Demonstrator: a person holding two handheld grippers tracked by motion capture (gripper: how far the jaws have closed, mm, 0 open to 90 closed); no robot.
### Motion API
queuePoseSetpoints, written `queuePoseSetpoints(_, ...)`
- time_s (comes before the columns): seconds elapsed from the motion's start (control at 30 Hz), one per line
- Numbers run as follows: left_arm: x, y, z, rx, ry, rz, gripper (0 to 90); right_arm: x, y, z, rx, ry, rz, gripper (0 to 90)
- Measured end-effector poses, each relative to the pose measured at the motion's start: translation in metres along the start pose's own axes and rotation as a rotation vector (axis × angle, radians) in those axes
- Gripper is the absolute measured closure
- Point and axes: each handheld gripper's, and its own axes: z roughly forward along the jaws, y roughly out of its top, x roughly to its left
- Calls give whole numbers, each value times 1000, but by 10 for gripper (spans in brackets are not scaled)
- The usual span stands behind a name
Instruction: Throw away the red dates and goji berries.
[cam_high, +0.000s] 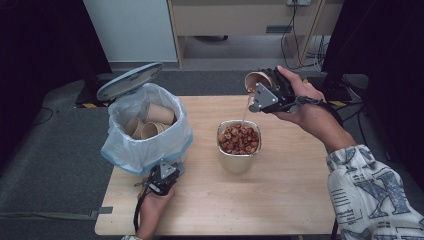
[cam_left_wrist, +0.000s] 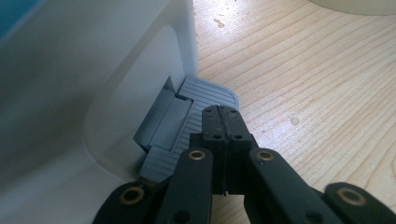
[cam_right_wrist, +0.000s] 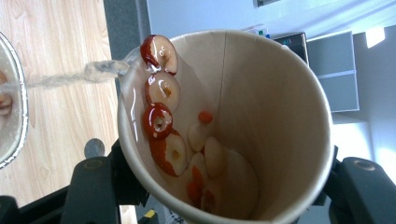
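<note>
Above the metal bowl of red fruit slices (cam_high: 239, 140), the right gripper (cam_high: 261, 90) grasps a tilted brown paper cup (cam_right_wrist: 243, 126), liquid streaming out. The left gripper (cam_left_wrist: 222, 122), clenched empty, presses the bin's grey ribbed pedal (cam_left_wrist: 205, 93).

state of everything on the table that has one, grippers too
paper cup: tilted, pouring liquid, fruit slices clinging inside
metal container: upright, full of fruit slices
bin: lid up, bag-lined, used cups inside
pedal: under the left gripper's tips
left gripper: shut
right gripper: shut on paper cup
</note>
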Motion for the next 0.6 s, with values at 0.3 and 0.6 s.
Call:
queuePoseSetpoints(0.3, 0, 0, 0, 0, 1, 1, 890, 1, 1, 0, 0, 3, -4, 354)
queuePoseSetpoints(0.6, 0, 0, 0, 0, 1, 1, 890, -3, 0, -2, 3, -4, -10, 354)
